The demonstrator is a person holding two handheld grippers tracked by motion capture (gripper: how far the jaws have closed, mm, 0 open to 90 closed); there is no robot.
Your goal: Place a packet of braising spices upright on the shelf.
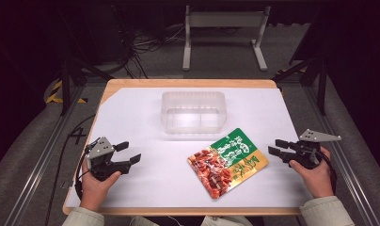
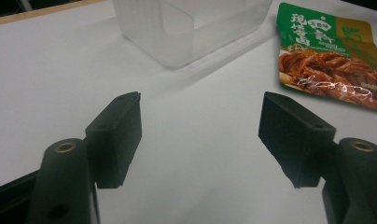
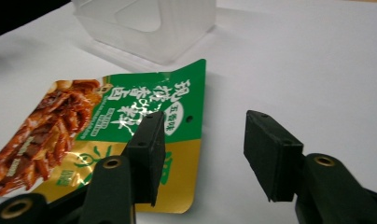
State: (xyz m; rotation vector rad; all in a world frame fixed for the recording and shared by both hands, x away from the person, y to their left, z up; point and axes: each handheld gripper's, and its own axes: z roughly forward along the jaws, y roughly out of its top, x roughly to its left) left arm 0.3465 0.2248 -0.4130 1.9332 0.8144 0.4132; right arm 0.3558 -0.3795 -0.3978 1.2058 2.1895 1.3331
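Closing in on the pouch [image 1: 228, 161] with right gripper [image 1: 278, 147], fingers released; left gripper [image 1: 129, 152] released too. Next: pinch pouch edge, lift toward tub [image 1: 193, 112].

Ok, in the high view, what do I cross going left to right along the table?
Left claw → clear tub → snack pouch → right claw. Both claws are open and hold nothing; the tub sits farther back than the rest.
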